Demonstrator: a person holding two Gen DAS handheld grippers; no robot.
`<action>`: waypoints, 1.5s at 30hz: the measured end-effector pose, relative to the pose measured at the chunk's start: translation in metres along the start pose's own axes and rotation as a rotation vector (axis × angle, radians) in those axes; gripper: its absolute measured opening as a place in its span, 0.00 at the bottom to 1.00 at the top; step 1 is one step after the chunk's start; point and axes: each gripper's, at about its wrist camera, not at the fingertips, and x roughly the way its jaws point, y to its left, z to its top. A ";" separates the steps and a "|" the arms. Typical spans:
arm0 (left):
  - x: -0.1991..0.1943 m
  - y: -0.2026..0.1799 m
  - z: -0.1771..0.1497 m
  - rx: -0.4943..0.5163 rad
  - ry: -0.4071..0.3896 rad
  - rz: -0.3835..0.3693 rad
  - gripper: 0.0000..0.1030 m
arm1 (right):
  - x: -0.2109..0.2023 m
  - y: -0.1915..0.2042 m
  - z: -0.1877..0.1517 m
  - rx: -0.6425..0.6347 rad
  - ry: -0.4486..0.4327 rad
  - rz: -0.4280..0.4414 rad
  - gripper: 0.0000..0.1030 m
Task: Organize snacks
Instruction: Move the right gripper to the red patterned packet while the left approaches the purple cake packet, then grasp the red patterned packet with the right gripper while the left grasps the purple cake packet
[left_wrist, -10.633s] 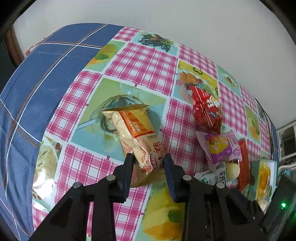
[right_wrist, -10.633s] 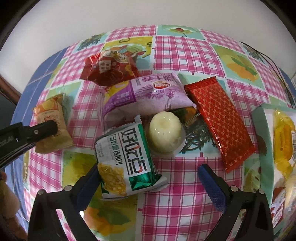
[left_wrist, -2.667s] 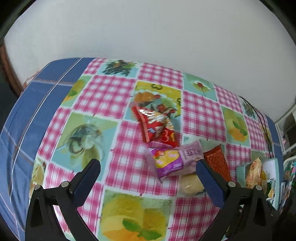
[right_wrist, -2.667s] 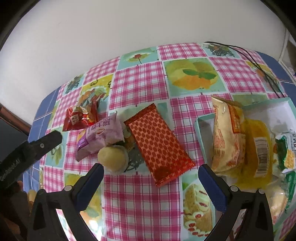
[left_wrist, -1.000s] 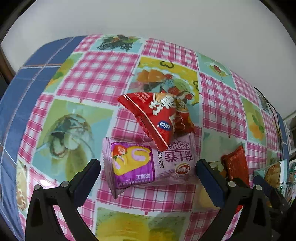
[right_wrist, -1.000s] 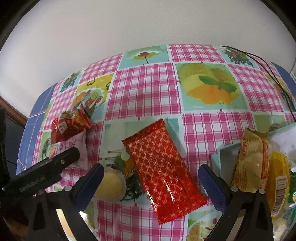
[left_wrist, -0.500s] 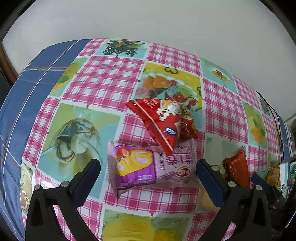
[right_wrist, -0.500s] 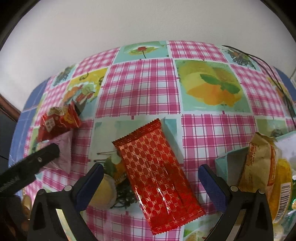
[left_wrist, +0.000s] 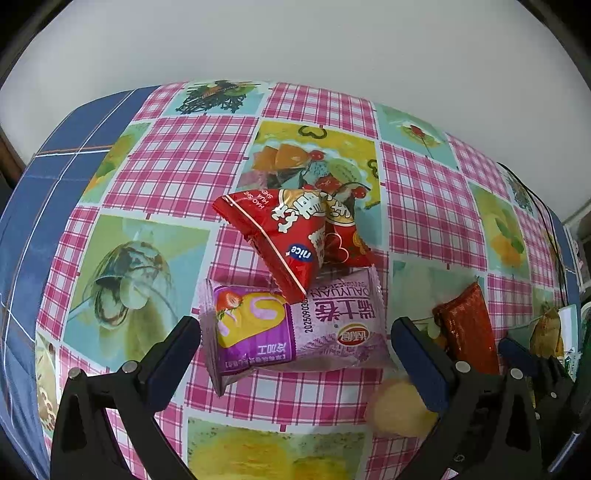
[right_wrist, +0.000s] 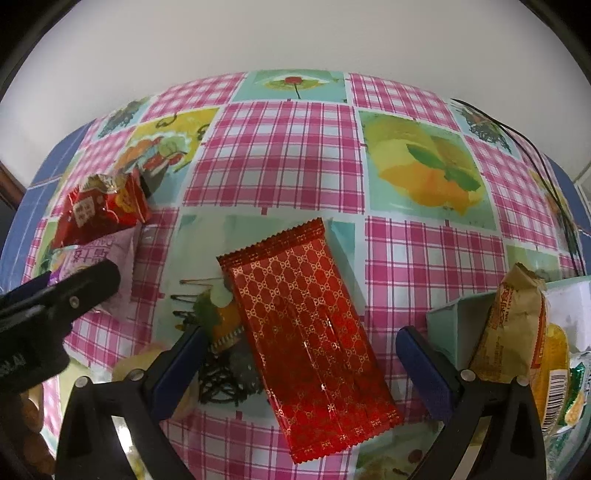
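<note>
Tablecloth (left_wrist: 177, 158), pink check with fruit panels, fills my left wrist view. Left gripper (left_wrist: 295, 341): jaws spread wide, holding nothing. Between its fingers lies the purple packet (left_wrist: 295, 328), flat on the cloth. Red packet (left_wrist: 291, 232) sits at twelve o'clock from it, one corner overlapping the purple packet's top edge. Yellow jelly cup (left_wrist: 397, 410) is at five o'clock, blurred, partly behind the right-hand finger. Red patterned bar (left_wrist: 467, 328) lies at three o'clock, near the other gripper's dark frame.

Right wrist view. Right gripper (right_wrist: 297, 349): I see it wide open, gripping nothing. Red patterned bar (right_wrist: 314, 325) lies flat between its fingers, tilted, top end towards eleven o'clock. Box (right_wrist: 448, 321) at three o'clock holds a tan packet (right_wrist: 511, 325) standing on end, with yellow and green packets behind it. Red packet (right_wrist: 101, 210) and purple packet (right_wrist: 118, 266) sit at ten o'clock, the left gripper's black finger (right_wrist: 74, 288) over the purple one. Jelly cup (right_wrist: 142, 363) shows at eight o'clock.
</note>
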 end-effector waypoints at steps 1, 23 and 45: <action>0.001 0.000 0.000 0.002 -0.001 0.001 0.98 | 0.000 -0.001 0.000 -0.002 -0.002 0.002 1.00; -0.031 -0.013 -0.002 0.021 -0.040 -0.041 0.80 | -0.049 0.000 0.006 -0.022 -0.090 0.068 0.37; -0.026 0.001 -0.010 -0.037 -0.002 -0.022 0.80 | -0.011 -0.001 -0.003 -0.020 -0.025 0.042 0.70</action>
